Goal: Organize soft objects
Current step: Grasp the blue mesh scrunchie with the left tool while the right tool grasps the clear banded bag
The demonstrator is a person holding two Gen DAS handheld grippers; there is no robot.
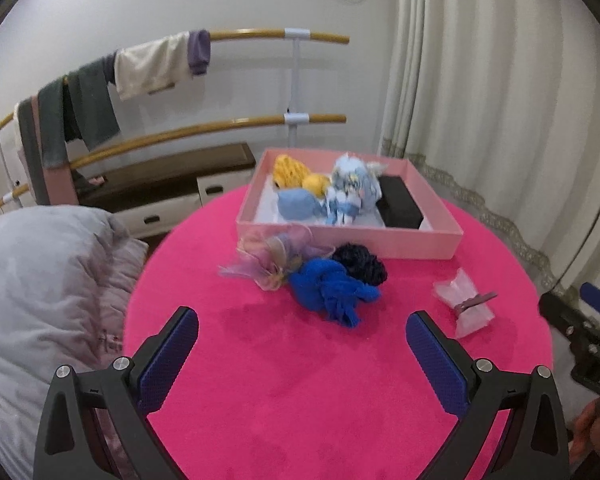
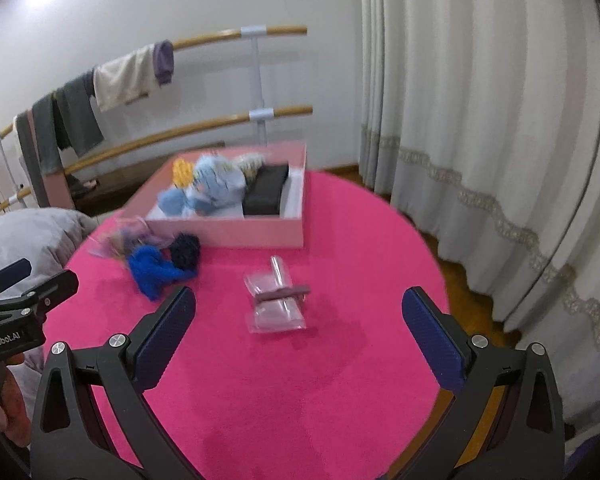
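Note:
A pink box (image 1: 340, 240) (image 2: 228, 232) stands at the far side of the round pink table (image 1: 300, 380) (image 2: 300, 380). Inside it lie a yellow knit piece (image 1: 288, 172), a light blue plush (image 1: 296, 206), a pale blue doll (image 1: 354, 188) and a black case (image 1: 400, 202). In front of the box sit a sheer pink scrunchie (image 1: 268, 260), a blue scrunchie (image 1: 328, 288) (image 2: 152, 270) and a dark navy one (image 1: 360, 266) (image 2: 185, 250). A clear packet with a clip (image 1: 466, 304) (image 2: 276, 298) lies to the right. My left gripper (image 1: 302, 340) and right gripper (image 2: 298, 320) hover open and hold nothing.
Towels (image 1: 148, 64) hang on wooden rails by the wall. A grey cushion (image 1: 40, 288) lies left of the table and a low cabinet (image 1: 172, 188) stands behind it. Curtains (image 2: 480, 120) hang along the right, over wooden floor.

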